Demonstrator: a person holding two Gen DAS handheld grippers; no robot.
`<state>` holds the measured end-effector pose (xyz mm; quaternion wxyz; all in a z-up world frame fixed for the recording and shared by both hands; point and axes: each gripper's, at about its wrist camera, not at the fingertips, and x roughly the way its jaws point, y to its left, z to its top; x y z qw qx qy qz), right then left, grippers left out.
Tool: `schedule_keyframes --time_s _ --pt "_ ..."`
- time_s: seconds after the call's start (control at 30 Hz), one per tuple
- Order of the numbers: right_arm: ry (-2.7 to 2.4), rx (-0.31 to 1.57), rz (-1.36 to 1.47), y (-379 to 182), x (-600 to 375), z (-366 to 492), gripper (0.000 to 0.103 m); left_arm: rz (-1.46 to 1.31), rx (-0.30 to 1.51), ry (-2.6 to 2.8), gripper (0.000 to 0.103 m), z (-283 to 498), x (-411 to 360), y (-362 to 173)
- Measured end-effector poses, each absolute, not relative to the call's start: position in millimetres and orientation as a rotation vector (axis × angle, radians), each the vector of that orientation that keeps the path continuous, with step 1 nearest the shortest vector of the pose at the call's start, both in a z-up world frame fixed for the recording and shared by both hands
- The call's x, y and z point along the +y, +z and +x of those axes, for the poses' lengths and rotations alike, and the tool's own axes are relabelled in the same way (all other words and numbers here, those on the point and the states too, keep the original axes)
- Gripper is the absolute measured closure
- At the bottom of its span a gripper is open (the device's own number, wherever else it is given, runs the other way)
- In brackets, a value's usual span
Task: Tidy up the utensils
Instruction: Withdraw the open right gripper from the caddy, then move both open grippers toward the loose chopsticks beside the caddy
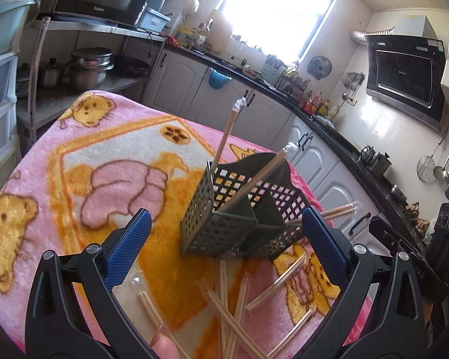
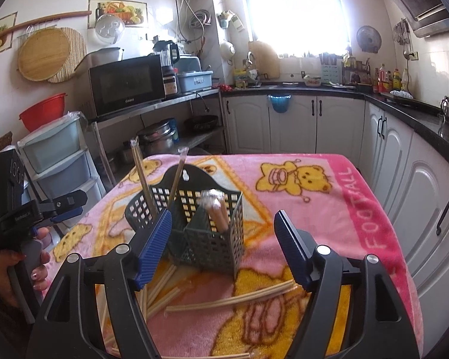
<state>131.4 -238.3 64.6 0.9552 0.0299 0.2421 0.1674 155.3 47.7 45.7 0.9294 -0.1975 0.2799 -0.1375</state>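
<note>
On the pink blanket, both empty claws, left gripper and right gripper, gape around the holder.

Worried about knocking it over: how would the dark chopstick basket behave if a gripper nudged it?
The basket is perforated plastic, so probably light and apt to slide on the blanket. The chopsticks standing tall in it could make it tip.

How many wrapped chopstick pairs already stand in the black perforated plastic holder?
3, at least, in the black perforated plastic holder: left pair, middle pair by the back wall, right pair in the front compartment, which may hide more.
</note>
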Motion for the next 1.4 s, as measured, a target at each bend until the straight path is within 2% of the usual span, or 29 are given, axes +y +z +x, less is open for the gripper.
schedule_keyframes --time_s 1.4 --pt "0.337 0.688 0.078 -9 -242 106 0.035 -0.265 0.761 -0.316 0.011 146 2 -17"
